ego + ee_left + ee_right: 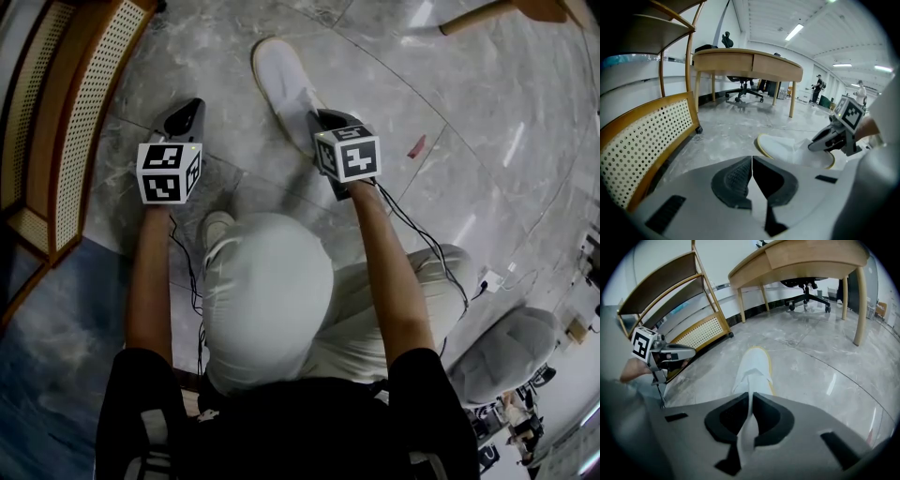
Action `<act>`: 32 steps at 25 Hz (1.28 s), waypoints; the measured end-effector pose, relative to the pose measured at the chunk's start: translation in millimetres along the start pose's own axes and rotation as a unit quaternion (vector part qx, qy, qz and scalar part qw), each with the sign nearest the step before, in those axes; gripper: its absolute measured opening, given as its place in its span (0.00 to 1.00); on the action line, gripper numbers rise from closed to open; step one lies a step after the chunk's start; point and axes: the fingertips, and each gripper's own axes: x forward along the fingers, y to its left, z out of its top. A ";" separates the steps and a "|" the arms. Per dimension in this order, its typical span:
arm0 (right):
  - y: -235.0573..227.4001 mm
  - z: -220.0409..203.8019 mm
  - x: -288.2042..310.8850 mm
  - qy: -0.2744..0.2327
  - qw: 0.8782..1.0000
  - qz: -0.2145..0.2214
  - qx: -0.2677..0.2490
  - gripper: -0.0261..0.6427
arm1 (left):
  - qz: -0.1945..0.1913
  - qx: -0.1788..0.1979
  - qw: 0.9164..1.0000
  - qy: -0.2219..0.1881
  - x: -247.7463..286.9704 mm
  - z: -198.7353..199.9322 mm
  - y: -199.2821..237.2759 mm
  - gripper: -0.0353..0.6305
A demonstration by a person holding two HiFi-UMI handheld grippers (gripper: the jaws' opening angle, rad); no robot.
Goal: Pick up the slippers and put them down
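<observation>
One white slipper (281, 80) with a yellowish sole edge lies lengthwise on the grey marble floor, toe pointing away from me. My right gripper (321, 120) is at its near end, shut on the white upper's edge. In the right gripper view that fabric sits pinched between the dark pads (766, 416), and the slipper (755, 366) stretches ahead of them. Whether its heel rests on the floor I cannot tell. My left gripper (190, 108) hangs to the slipper's left, apart from it; its jaws (752, 161) are shut with nothing between them. It sees the slipper (785, 147) and the right gripper (836, 136).
A wooden shelf with a perforated cane panel (84, 103) stands close on the left. Farther off stands a wooden desk (750, 61) with an office chair (743, 89) behind it. A small red scrap (416, 146) lies right of the slipper. My knees and cables are below the grippers.
</observation>
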 end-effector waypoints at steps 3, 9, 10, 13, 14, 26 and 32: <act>-0.7 -1.4 0.5 0.003 1.000 0.003 0.004 0.06 | -0.001 0.001 1.000 0.002 0.5 0.4 -0.4 0.06; -5.2 -4.7 2.5 0.008 1.000 0.000 0.006 0.08 | -0.005 -0.001 1.000 0.003 3.1 -1.7 -0.5 0.06; -5.0 -5.3 2.7 0.009 1.000 -0.001 0.006 0.08 | -0.005 -0.001 1.000 0.004 3.5 -2.7 -0.9 0.06; -4.4 -6.1 2.6 0.008 1.000 -0.003 0.009 0.09 | -0.008 -0.001 1.000 0.003 5.1 -3.8 -2.9 0.06; -4.9 -6.3 2.7 0.007 1.000 -0.003 0.010 0.09 | -0.009 0.000 1.000 0.003 5.6 -3.6 -3.8 0.06; -6.1 -1.9 -7.3 0.000 1.000 -0.012 0.008 0.15 | -0.011 0.005 1.000 0.005 -0.1 1.7 -4.1 0.06; 0.1 3.4 -19.7 0.003 1.000 -0.013 0.008 0.11 | -0.007 0.005 1.000 0.013 -13.2 11.9 -2.7 0.06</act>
